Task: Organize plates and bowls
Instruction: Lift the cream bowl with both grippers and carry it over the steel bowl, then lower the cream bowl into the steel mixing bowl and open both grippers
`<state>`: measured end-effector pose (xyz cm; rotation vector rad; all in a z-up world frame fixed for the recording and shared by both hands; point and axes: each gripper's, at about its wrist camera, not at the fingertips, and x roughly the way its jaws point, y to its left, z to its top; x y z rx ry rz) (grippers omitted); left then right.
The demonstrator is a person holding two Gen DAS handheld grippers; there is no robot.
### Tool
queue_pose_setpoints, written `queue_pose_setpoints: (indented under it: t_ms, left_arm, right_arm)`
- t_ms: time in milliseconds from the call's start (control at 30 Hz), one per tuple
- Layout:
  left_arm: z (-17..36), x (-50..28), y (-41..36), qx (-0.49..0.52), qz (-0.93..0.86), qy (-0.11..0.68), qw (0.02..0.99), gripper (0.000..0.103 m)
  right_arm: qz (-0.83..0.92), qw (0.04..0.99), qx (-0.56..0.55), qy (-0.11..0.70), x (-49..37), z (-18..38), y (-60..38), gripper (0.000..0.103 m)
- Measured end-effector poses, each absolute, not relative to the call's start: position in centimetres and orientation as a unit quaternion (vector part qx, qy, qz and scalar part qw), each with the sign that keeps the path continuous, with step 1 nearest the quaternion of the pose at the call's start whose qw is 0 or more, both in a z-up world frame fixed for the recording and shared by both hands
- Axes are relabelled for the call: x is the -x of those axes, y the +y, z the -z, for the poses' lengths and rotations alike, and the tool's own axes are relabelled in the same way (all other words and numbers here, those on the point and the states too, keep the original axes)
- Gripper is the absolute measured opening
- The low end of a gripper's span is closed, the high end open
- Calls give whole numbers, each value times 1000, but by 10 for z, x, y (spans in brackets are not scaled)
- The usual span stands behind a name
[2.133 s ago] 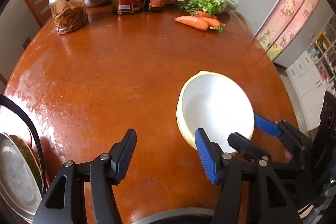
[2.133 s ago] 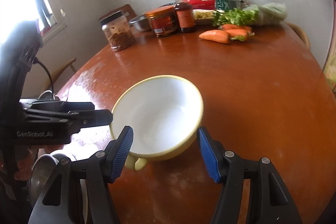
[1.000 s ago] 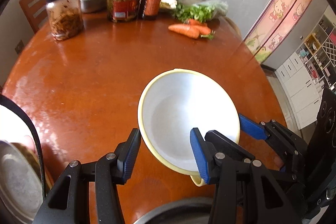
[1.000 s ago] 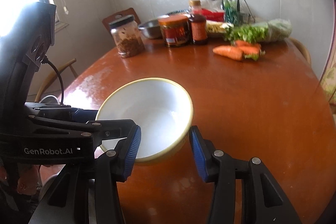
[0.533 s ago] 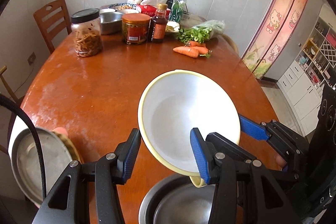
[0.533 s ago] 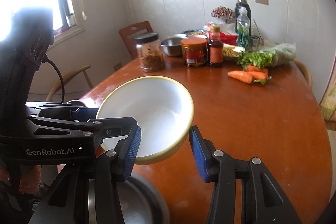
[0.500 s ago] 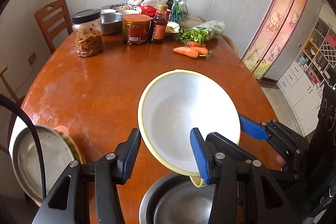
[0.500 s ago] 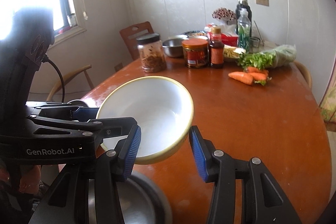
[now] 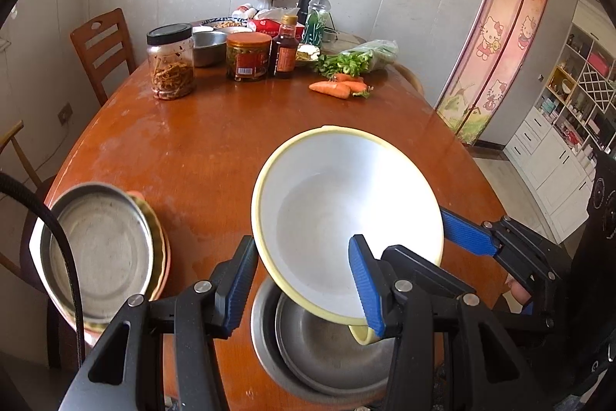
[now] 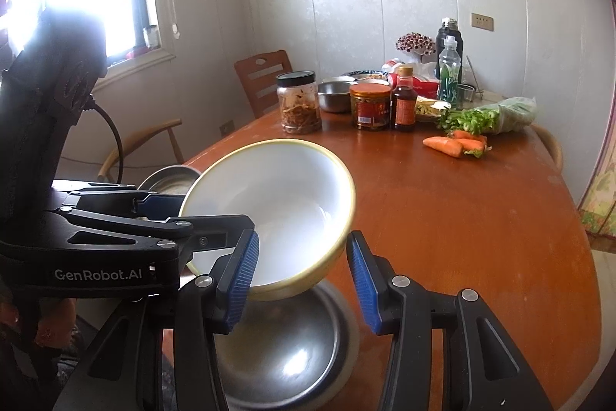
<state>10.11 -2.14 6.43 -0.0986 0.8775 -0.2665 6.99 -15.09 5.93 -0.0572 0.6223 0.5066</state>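
Above 1 steel bowl (image 9: 323, 353), 2 hand-held grippers, left (image 9: 302, 286) and right (image 10: 302, 280), pinch 1 yellow-rimmed bowl (image 9: 338, 214)

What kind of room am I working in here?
Most likely a home dining room or eat-in kitchen: a round wooden table holds food jars, carrots and greens, a wooden chair stands beside it, and storage shelving shows through the doorway.

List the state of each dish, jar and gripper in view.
white bowl: lifted, tilted, empty, over the steel bowl
steel bowl: empty, on the table
steel plate: empty, atop stacked plates
black-lidded jar: closed
red-lidded jar: closed
left gripper: shut on white bowl's rim
right gripper: shut on white bowl's rim
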Motion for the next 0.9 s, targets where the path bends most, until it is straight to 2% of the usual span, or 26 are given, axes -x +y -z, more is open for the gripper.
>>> queue_pose_setpoints:
  t_ms: [900]
  left_arm:
    - [-23, -72, -39, 9, 136, 423, 896, 48]
  right_arm:
    - [-234, 916, 76, 316, -33, -16, -153, 50]
